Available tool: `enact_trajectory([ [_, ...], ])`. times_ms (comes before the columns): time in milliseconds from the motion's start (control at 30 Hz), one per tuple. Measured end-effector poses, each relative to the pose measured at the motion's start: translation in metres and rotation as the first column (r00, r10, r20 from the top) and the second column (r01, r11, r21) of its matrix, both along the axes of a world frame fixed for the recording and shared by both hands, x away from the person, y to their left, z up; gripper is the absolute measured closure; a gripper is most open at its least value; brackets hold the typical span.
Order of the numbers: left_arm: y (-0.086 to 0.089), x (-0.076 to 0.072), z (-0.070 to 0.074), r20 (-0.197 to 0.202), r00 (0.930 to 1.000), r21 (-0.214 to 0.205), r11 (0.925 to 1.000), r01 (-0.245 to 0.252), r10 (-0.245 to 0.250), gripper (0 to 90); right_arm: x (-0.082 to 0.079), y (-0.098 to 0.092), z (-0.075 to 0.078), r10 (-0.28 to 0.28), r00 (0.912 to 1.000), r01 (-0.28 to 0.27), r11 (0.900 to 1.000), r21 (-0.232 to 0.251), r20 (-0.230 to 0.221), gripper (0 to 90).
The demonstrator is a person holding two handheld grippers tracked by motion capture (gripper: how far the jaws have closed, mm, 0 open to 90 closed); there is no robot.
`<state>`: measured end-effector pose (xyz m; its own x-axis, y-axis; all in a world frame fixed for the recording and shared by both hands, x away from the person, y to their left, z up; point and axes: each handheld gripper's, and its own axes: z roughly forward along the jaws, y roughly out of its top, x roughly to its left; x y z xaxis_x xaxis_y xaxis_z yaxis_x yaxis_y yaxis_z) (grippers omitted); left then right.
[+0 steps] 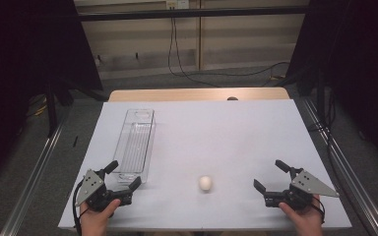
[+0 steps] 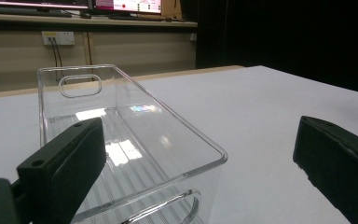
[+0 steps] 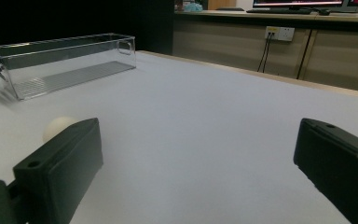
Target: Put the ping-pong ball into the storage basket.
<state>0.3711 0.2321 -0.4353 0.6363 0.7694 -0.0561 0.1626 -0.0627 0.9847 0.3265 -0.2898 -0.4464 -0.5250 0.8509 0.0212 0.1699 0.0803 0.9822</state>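
A small white egg-shaped ball [image 1: 205,183] lies on the white table [image 1: 216,132] near the front, between the two hands. A long clear plastic bin [image 1: 135,145] stands at the left, empty. My left gripper [image 1: 123,176] rests at the front left, open, its jaws either side of the bin's near end [image 2: 168,186] without touching it. At the front right my right gripper [image 1: 270,175] is open with nothing between its jaws. In the right gripper view the ball [image 3: 56,127] peeks out behind the left jaw and the bin [image 3: 60,63] stands farther off.
The table's wooden far edge [image 1: 197,93] shows beyond the white sheet. Dark curtains hang on both sides, and cables run along the floor behind. In the left gripper view monitors [image 2: 74,4] stand on a far counter.
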Motion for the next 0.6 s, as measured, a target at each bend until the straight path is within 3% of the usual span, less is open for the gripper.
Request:
enact_trajectory([
  [433,-0.0052,-0.0002,0.0032,-0.001,0.9996,-0.029,0.9992,0.027,-0.028,1.7,-0.0004,0.0010,0.0012,0.007,1.0000,-0.007,1.0000,0.002,-0.001,0.7],
  [600,-0.0075,-0.0007,0.0052,-0.005,0.9999,-0.027,0.9995,0.015,-0.015,1.7,-0.0002,0.0015,0.0020,0.007,1.0000,-0.007,1.0000,0.002,0.001,0.7],
])
